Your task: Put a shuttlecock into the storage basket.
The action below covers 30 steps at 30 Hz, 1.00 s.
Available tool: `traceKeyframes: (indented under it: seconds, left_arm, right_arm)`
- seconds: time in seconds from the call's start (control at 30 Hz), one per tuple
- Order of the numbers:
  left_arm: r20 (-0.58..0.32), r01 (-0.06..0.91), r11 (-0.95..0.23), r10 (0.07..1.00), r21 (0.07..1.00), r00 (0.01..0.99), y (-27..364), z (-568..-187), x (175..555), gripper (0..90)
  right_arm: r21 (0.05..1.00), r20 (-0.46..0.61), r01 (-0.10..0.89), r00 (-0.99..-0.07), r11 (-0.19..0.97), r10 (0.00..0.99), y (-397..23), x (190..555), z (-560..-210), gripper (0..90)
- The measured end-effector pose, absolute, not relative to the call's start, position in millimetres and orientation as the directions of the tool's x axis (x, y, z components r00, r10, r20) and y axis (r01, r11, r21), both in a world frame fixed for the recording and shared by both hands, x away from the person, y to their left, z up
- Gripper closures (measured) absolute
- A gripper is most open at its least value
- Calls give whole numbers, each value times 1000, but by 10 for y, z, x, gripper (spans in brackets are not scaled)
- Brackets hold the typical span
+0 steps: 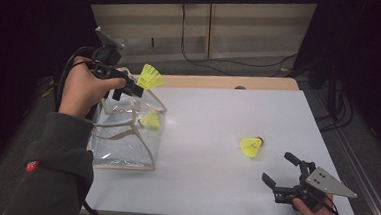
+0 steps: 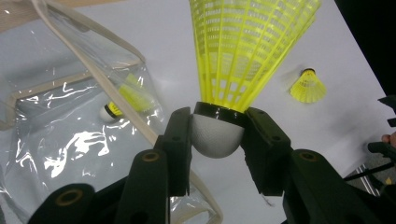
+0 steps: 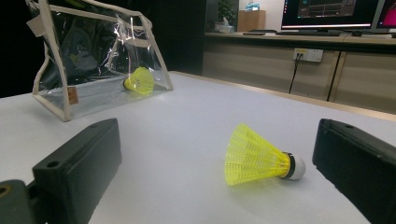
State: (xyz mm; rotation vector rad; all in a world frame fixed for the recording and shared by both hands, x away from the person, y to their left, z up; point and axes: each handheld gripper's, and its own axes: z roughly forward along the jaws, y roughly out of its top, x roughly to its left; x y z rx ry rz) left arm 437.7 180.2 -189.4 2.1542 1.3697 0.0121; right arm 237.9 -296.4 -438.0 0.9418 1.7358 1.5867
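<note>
Between left gripper [image 2: 217, 140] jaws: white cork of held shuttlecock [image 2: 243, 51], clamped both sides, yellow skirt pointing away, just above mouth of clear bag [image 1: 127, 133]. Bag already holds one shuttlecock [image 1: 151, 119]. Advice: centre cork over opening, clear beige rim, then release. Right gripper [image 1: 287, 173] wide open, holding nothing, near third shuttlecock [image 1: 251, 146] lying on table [image 1: 218, 119].

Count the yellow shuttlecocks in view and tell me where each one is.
3. One shuttlecock is held by its white cork in the left gripper above the clear bag. One lies inside the bag. One lies on the white table ahead of the right gripper.
</note>
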Motion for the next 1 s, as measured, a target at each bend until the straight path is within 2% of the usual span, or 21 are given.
traceKeyframes:
  seconds: [1.0]
  left_arm:
    - [-272, 843, -212, 884, 494, 381, 2047, -1931, 4430, 635]
  right_arm:
    - [994, 35, 105, -569, 30, 822, -2962, 2379, -4381, 10]
